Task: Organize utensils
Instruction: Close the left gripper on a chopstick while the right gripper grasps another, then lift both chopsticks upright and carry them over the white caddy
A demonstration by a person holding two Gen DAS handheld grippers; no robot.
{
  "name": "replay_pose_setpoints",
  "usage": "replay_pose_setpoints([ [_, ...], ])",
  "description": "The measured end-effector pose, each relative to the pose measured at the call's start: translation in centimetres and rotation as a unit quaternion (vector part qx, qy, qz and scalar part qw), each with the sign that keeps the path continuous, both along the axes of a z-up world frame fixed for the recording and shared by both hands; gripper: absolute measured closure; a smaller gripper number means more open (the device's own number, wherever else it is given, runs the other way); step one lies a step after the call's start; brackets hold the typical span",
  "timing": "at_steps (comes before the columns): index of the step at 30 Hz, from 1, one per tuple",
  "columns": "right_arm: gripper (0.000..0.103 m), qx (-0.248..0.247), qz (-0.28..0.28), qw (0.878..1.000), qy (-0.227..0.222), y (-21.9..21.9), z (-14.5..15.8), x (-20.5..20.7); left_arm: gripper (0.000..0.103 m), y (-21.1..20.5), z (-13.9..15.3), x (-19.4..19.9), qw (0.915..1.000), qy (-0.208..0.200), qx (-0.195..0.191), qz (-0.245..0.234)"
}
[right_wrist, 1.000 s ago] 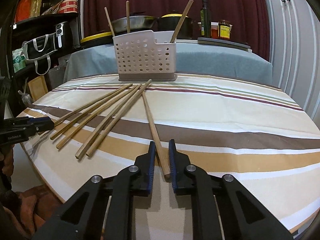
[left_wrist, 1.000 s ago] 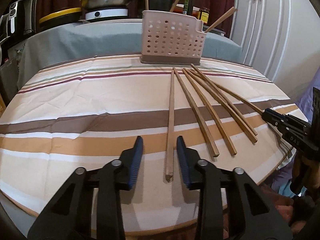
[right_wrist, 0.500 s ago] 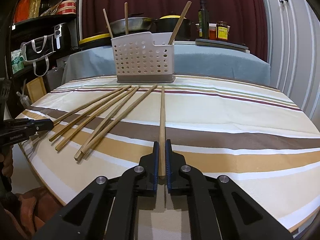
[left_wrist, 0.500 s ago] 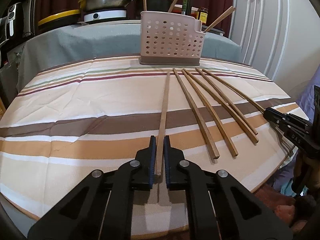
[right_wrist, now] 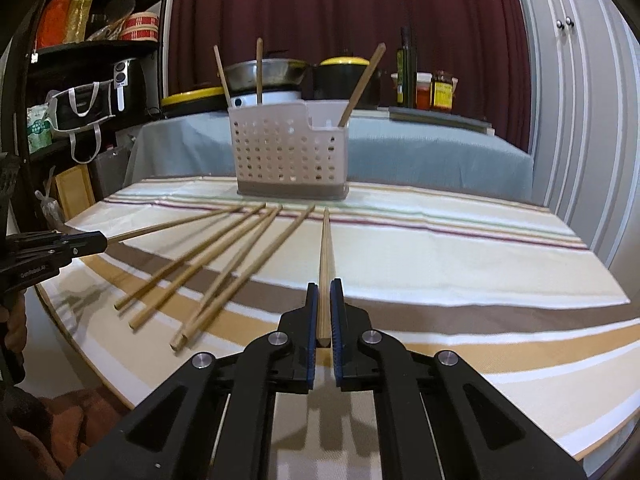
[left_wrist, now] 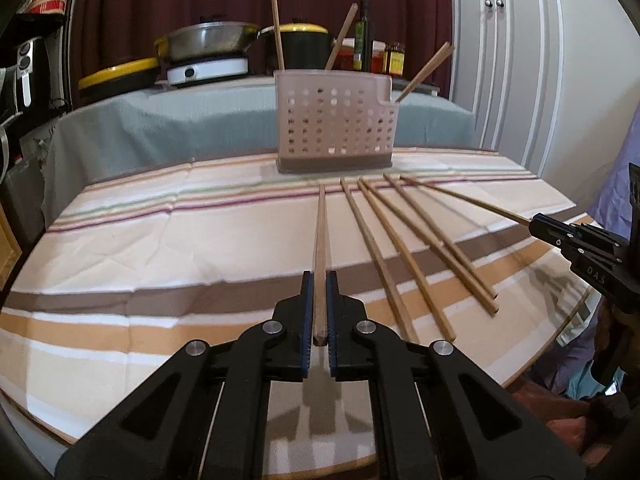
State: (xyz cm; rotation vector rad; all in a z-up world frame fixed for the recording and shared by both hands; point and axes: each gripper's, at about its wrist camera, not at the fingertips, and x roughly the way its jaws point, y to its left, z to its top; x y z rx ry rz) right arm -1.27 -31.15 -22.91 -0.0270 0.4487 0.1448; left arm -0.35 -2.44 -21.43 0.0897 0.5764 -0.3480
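Wooden chopsticks: 9 counted. 4 lie loose [left_wrist: 400, 256], fanned on the striped tablecloth [left_wrist: 160, 240] of the round table. 3 stand tilted [right_wrist: 259, 72] in the perforated white plastic basket [left_wrist: 336, 124] at the far edge. The left gripper [left_wrist: 319, 280] is clamped narrowly on 1 chopstick [left_wrist: 320, 240], the leftmost; the right gripper [right_wrist: 324, 288] likewise pinches 1 chopstick [right_wrist: 325, 260], the rightmost. Behind stand a grey-covered counter [left_wrist: 160, 128], a maroon curtain [right_wrist: 340, 0] and white cupboard doors [left_wrist: 512, 60].
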Motion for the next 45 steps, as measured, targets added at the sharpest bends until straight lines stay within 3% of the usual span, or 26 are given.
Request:
replay_pose_setpoints([
  [15,0.096,0.002,-0.004,0.998,-0.063,0.3,5.9,-1.5,0.097,0.6,6.9,-2.0,0.9950,-0.094,-0.027,0.018],
  [28,0.096,0.017,-0.014,0.997,-0.079,-0.3,9.9,-1.7,0.097,1.7,12.1,-2.3,0.9899,-0.125,-0.052,0.042],
  [34,0.096,0.020,-0.015,0.997,-0.067,-0.5,10.8,-0.3,0.097,2.4,12.6,-0.8,0.9897,-0.117,-0.058,0.059],
  [45,0.096,0.017,-0.012,0.996,-0.085,-0.1,12.0,2.9,0.097,2.9,12.6,1.8,0.9881,-0.116,-0.061,0.081],
])
